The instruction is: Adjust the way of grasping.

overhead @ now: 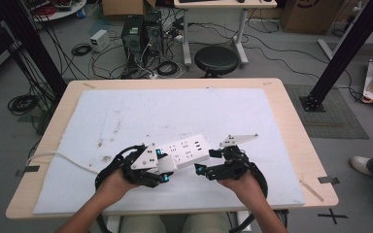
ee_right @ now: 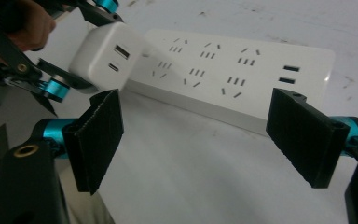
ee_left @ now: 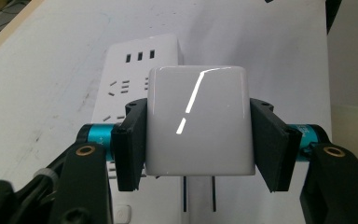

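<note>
A white power strip (overhead: 187,150) (ee_left: 135,70) (ee_right: 242,79) lies on the white mat near the table's front, with several sockets and USB ports at its far end. My left gripper (overhead: 164,167) (ee_left: 198,140) is shut on a white charger cube (ee_left: 199,122) (ee_right: 105,58) (overhead: 165,165). The cube's two metal prongs (ee_left: 198,193) hang just over the strip's near end. My right gripper (overhead: 205,162) (ee_right: 205,140) stands open just in front of the strip's other end, with nothing between its fingers (ee_right: 98,137).
The strip's white cord (overhead: 60,158) runs off the table's left edge. The white mat (overhead: 126,111) covers most of the wooden table (overhead: 291,126). Beyond the far edge stand a black stool (overhead: 216,59), computer towers and floor cables.
</note>
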Tool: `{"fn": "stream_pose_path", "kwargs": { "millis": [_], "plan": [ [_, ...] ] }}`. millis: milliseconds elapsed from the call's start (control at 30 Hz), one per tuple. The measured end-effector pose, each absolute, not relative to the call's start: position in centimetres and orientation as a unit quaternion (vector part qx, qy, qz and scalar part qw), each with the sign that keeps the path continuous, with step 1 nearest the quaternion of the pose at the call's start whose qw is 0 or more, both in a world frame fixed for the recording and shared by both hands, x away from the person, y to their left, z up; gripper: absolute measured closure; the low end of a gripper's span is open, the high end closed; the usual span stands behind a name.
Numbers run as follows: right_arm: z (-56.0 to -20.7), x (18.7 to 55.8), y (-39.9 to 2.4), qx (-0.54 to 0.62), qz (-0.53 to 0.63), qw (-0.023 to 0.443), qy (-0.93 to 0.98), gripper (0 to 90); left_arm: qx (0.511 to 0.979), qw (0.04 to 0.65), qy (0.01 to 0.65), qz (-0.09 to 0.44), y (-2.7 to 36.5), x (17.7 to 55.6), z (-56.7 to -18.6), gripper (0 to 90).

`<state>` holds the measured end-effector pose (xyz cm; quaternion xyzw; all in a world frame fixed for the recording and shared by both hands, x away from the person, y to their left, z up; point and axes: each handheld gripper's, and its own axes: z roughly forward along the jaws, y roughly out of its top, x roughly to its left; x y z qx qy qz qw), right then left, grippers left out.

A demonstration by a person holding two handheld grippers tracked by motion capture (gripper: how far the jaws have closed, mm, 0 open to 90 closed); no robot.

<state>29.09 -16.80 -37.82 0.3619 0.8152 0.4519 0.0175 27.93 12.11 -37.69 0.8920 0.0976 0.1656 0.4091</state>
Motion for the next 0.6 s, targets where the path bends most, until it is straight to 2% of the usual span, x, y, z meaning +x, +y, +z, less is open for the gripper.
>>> {"fn": "stream_pose_path", "kwargs": {
  "millis": [100, 600],
  "plan": [
    [-37.9, 29.2, -16.5, 0.361, 0.463, -0.011, 0.810, 19.2, 0.893, 0.407, 0.084, 0.172, 11.7, 27.7, -37.8, 42.5],
    [-38.4, 29.7, -15.3, 0.363, 0.473, -0.095, 0.797, 19.2, 0.890, 0.409, 0.050, 0.195, 10.6, 27.1, -37.8, 42.5]
  ]
}}
